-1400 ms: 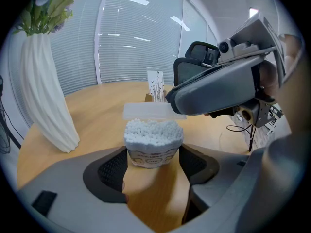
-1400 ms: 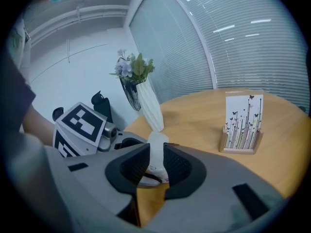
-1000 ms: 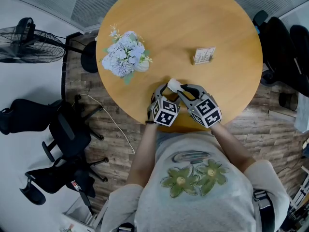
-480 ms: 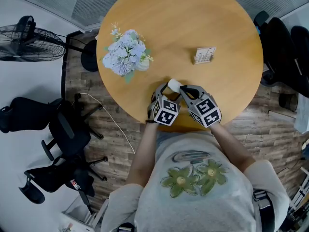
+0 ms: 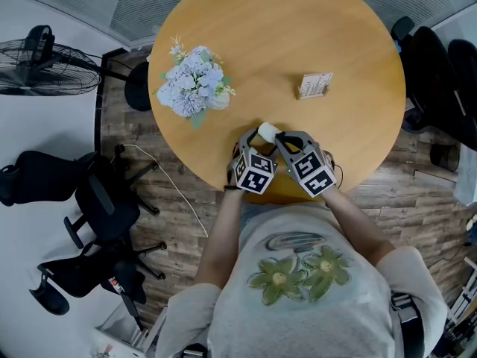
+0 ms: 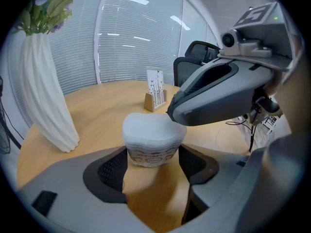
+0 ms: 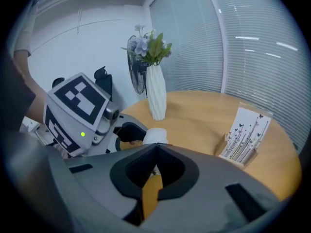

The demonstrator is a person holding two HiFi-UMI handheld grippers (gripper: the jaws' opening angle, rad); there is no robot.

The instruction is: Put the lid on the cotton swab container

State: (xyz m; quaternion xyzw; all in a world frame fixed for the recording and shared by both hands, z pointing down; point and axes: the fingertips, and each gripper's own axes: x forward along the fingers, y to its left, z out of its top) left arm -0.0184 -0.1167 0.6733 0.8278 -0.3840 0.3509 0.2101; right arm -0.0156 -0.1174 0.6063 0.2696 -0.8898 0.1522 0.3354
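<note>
Your left claw (image 6: 153,161) is grasping the cotton swab container (image 6: 151,152), a pad pressed on each side, right at the near edge of the round desk (image 5: 298,36). The white lid (image 6: 150,127) is sitting on top of it already. Your right claw (image 7: 156,149) has just clenched shut with nothing in it, and its tip is against the lid's upper right edge. Further back on the desk you've got the vase of flowers (image 5: 195,84) and a little card holder (image 5: 315,86), both well apart from the container.
</note>
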